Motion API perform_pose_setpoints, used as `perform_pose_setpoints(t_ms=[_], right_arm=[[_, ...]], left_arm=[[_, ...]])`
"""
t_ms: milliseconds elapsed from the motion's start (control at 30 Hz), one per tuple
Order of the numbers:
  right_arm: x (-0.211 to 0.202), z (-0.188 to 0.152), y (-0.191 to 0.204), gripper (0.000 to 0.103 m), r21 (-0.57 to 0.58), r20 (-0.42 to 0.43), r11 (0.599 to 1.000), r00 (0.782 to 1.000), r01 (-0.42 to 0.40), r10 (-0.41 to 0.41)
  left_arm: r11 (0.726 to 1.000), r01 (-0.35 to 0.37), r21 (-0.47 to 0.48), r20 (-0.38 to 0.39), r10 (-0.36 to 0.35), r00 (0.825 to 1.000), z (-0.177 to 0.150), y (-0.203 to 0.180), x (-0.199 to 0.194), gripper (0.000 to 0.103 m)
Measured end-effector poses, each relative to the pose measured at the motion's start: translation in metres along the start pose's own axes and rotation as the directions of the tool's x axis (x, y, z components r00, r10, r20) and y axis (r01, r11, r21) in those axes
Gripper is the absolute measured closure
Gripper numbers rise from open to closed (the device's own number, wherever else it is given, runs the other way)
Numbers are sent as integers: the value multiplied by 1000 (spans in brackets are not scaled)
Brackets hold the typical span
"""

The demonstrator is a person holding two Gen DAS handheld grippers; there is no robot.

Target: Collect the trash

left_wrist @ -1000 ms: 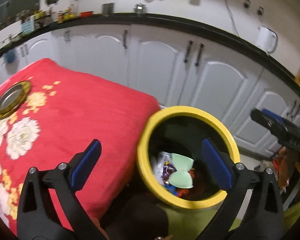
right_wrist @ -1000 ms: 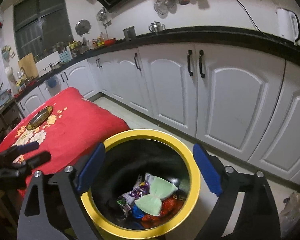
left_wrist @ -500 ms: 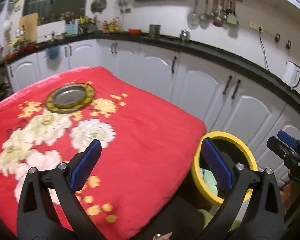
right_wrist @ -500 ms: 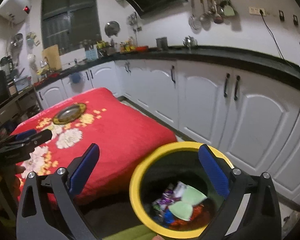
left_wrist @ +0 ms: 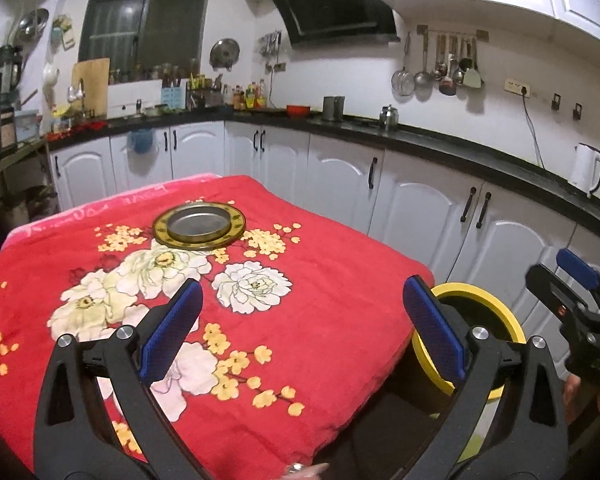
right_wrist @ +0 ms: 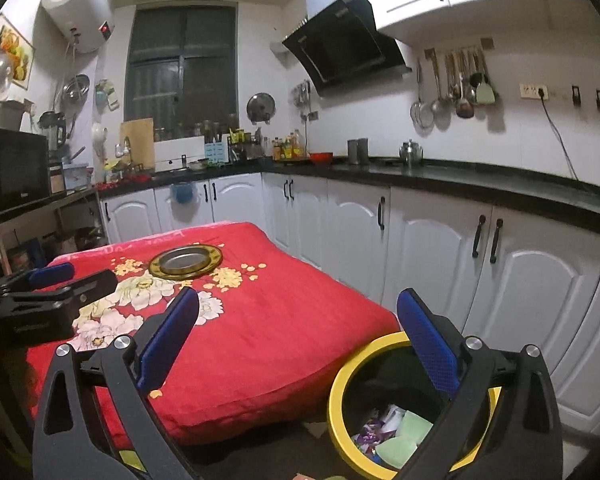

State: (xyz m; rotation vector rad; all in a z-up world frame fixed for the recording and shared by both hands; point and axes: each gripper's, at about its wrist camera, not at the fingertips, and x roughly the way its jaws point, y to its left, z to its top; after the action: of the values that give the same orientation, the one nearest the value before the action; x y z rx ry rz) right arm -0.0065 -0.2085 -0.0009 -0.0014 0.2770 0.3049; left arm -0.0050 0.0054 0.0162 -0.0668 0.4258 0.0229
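Both the left gripper (left_wrist: 300, 332) and right gripper (right_wrist: 298, 344) stood apart, empty; bin (right_wrist: 340, 392) at five o'clock risked a knock.

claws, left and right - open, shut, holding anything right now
Left claw: open, nothing between its blue pads.
Right claw: open and empty; its jaws have just been opening wider.

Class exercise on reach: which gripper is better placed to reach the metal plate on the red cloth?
Left. The left gripper hangs open over the cloth, plate ahead; the right gripper, empty jaws just opened wider, is off the corner by the bin.
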Motion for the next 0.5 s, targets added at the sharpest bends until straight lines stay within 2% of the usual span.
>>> perform_pose_setpoints(t_ms=[167, 300, 500], right_arm=[[-11, -15, 5, 6, 26, 76, 1000, 997, 3, -5], [-16, -27, 8, 6, 31, 111, 1000, 994, -6, 2], [-10, -37, 12, 6, 7, 87, 1000, 996, 0, -1]], left_arm=[[1000, -3, 4, 24, 3, 1000, -21, 2, -19, 11], [999, 20, -29, 37, -19, 999, -33, 3, -22, 11], [999, 44, -26, 42, -43, 998, -42, 2, -16, 11]])
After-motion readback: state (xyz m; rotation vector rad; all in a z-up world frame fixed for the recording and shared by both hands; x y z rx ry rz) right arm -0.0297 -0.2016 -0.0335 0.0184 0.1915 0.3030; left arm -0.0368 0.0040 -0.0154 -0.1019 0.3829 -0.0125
